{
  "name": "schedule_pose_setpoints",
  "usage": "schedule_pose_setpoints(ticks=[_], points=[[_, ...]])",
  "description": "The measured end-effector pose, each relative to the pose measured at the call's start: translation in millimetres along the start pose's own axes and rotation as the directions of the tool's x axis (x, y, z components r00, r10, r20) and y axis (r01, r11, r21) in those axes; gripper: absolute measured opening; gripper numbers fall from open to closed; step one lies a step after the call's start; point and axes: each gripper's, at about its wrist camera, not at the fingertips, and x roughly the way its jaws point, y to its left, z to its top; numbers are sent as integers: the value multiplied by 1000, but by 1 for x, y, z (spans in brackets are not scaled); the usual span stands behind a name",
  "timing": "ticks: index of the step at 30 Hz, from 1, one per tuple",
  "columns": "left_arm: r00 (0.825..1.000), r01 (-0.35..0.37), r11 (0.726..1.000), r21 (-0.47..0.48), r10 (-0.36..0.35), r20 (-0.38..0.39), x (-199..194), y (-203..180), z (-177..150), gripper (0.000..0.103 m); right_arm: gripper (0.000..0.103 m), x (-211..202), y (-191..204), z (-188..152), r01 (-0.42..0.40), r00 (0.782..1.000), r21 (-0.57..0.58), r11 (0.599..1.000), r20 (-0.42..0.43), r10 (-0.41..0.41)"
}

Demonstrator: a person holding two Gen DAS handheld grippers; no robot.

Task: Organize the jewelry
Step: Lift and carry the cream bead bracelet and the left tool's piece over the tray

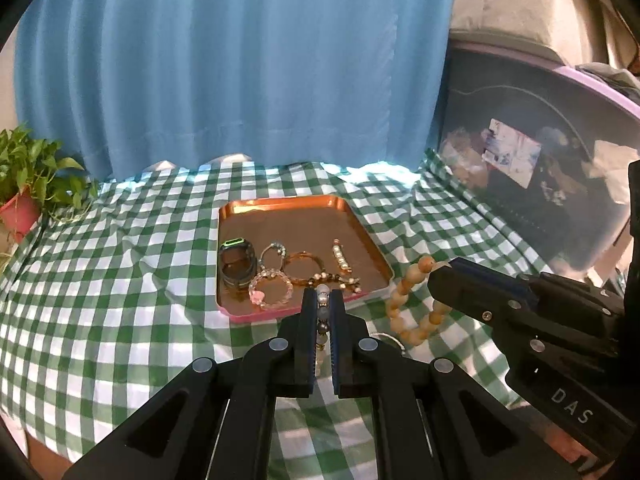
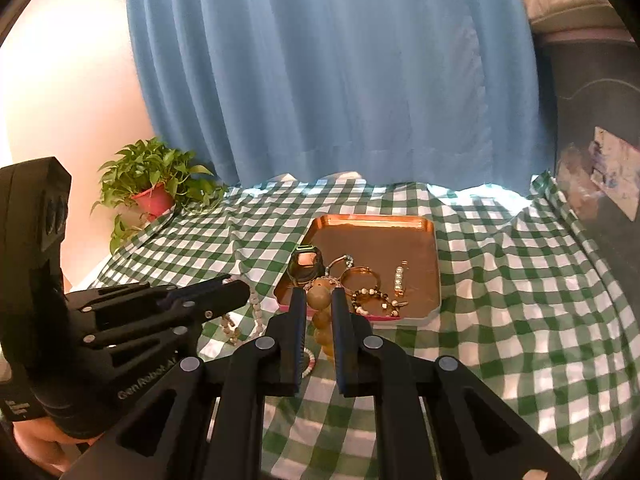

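A copper tray (image 1: pixel 280 210) (image 2: pixel 372 224) sits on the checked cloth and holds a black watch (image 1: pixel 236 262) (image 2: pixel 306 266), several bead bracelets (image 1: pixel 270 290) (image 2: pixel 376 298) and a pearl clip (image 1: pixel 341 258) (image 2: pixel 399 280). My left gripper (image 1: pixel 323 298) is shut on a grey and white bead string (image 1: pixel 322 312) just in front of the tray's near edge. My right gripper (image 2: pixel 317 298) is shut on a wooden bead bracelet (image 2: pixel 320 300) (image 1: pixel 416 300), held above the cloth near the tray's front left corner. In the right wrist view the left gripper (image 2: pixel 240 292) holds a pale bead string (image 2: pixel 256 312).
A green and white checked cloth (image 1: pixel 120 280) (image 2: pixel 520 300) covers the table. A potted plant (image 1: pixel 24 184) (image 2: pixel 156 188) stands at the back left. A blue curtain (image 1: pixel 240 60) hangs behind. A dark storage bin (image 1: pixel 532 168) stands at the right.
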Motion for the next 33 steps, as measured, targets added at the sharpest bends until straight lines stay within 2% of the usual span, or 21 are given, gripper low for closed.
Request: schedule_pose_setpoints(ticks=[12,18,23,33], points=[[1000,-21,1000,-10,21,0,61,22,25,6,11,52,-23,17,1,1000,7,1000,-17,-1],[1000,-3,999,-33,3,4,96,40,38,6,11,83,-41,27,12,1000,10,1000,-25,-12],[999,45,996,-72,-45,1,127,53,44,6,11,111,-54,32,10,1000,7,1000,-22,-10],[997,71,995,-63,-72,-19,182,64,68,6,11,171,-74,44,4,999,2,1000,-44,-3]])
